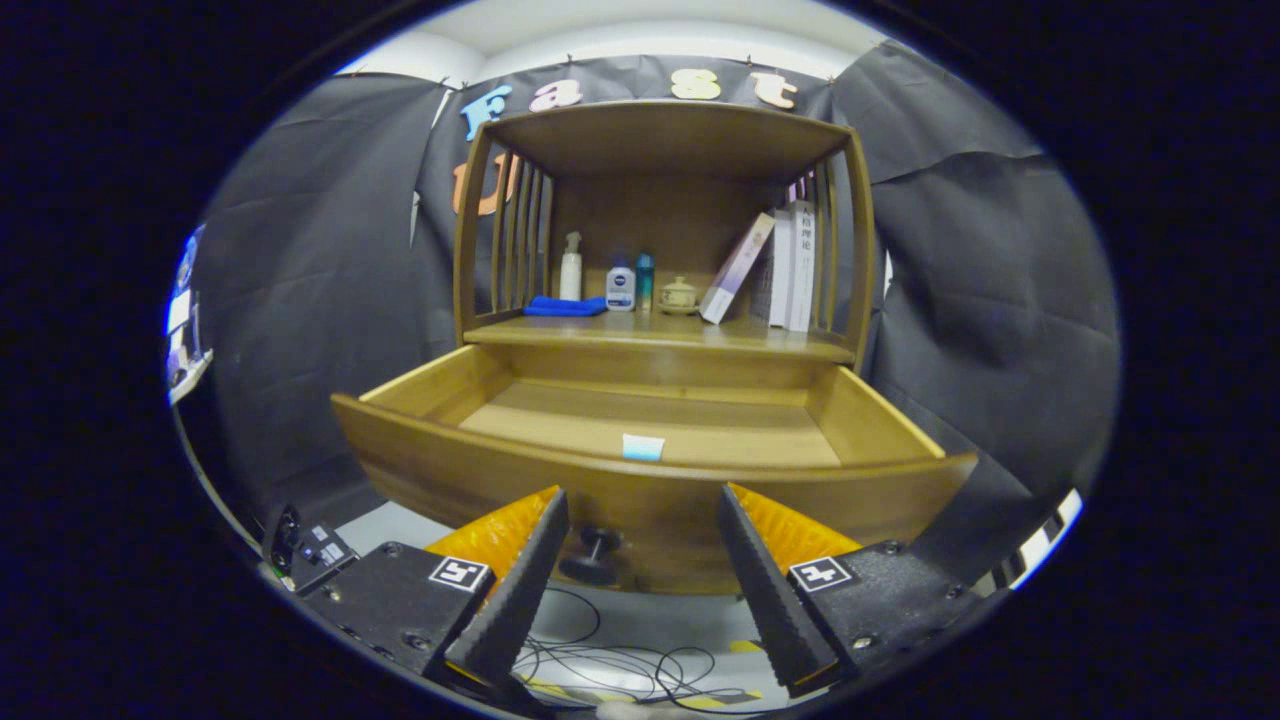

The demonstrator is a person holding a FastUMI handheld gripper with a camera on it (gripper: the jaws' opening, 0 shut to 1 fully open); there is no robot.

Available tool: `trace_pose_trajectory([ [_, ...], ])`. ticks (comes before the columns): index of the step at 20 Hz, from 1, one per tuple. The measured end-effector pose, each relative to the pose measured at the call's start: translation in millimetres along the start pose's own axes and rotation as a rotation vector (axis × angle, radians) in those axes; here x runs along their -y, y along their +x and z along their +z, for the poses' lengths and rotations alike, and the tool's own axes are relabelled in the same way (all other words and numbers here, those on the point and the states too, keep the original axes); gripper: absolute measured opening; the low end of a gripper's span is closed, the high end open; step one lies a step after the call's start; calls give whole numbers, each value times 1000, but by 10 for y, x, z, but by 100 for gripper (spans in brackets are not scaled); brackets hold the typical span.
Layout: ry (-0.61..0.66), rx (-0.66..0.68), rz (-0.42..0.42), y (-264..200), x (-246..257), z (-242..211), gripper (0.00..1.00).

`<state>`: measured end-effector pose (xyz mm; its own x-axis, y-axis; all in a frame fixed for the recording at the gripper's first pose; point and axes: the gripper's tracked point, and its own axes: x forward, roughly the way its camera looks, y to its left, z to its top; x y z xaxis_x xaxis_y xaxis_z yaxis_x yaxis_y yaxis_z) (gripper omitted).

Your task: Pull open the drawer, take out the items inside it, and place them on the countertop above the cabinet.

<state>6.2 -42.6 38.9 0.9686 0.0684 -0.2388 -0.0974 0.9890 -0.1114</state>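
The wooden drawer (650, 490) stands pulled out toward me, its curved front just beyond my fingertips. Its dark knob (594, 552) shows low on the front, between my fingers and nearer the left one. Inside on the drawer floor lies a small white and light-blue item (642, 447), close behind the front wall. My gripper (640, 500) is open, with nothing between the fingers. Above the drawer, the cabinet's countertop (660, 335) carries a folded blue cloth (565, 306), a white spray bottle (571, 267), a small white bottle (620, 288), a teal bottle (645, 281), a lidded ceramic pot (678, 294) and books (785, 265).
The cabinet has slatted side walls (515, 245) and a roof shelf (665, 135) over the countertop. Black cloth lines the booth on both sides. Cables (610, 665) lie on the pale floor below the drawer. A black device (315, 548) sits at the lower left.
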Motion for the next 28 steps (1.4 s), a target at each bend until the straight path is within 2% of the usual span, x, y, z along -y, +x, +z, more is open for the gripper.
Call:
trace_pose_trajectory([
  [6,122,-130,35,481,89,703,94],
  [9,132,-279,50,855,89,784,94],
  [10,135,-323,80,965,13,806,94],
  [13,153,-480,118,1330,-96,649,91],
  [16,133,-633,100,1605,-129,395,86],
  [19,94,-729,92,1824,-152,237,82],
  [21,131,-817,73,1914,-157,38,76],
  [24,66,-903,24,1906,-21,-241,68],
  [28,81,-956,25,1847,-61,-301,68],
])
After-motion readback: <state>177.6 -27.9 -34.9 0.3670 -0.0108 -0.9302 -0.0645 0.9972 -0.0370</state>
